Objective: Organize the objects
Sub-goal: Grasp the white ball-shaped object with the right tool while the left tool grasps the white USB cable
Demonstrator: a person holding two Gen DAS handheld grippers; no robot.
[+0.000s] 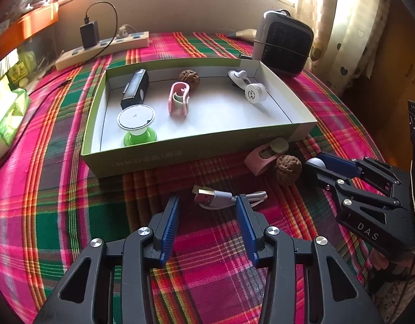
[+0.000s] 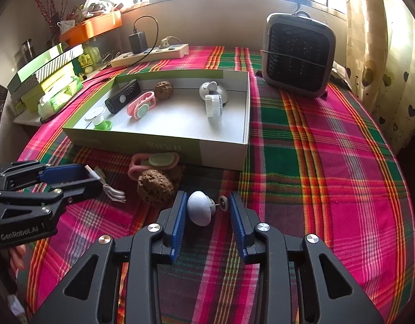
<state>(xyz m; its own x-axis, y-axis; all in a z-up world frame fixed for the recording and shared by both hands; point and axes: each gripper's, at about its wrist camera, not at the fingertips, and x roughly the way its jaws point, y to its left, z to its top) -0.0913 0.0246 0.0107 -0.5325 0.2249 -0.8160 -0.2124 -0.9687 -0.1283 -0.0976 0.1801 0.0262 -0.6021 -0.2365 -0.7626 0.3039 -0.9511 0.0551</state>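
While left gripper [image 1: 207,208] sits wide over the cable [image 1: 218,198], right gripper [image 2: 207,205] brackets the white knob [image 2: 199,206], pads not touching.

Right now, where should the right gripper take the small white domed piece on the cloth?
Across the dome of the white domed piece, coming down from above with the right gripper: the dome lies on its side, its thin pin and disc point right, too slim for the pads.

A woven pink-and-green plaid cloth [image 2: 329,162] covers the table, its surface finely ribbed. The shallow green cardboard box [image 1: 180,154] looks matt, with a smooth white paper lining. The brown wrinkled walnut [image 2: 155,186] is rough and pitted, and the black plastic grippers carry shiny metal rivets and ridged blue pads [image 1: 171,226].
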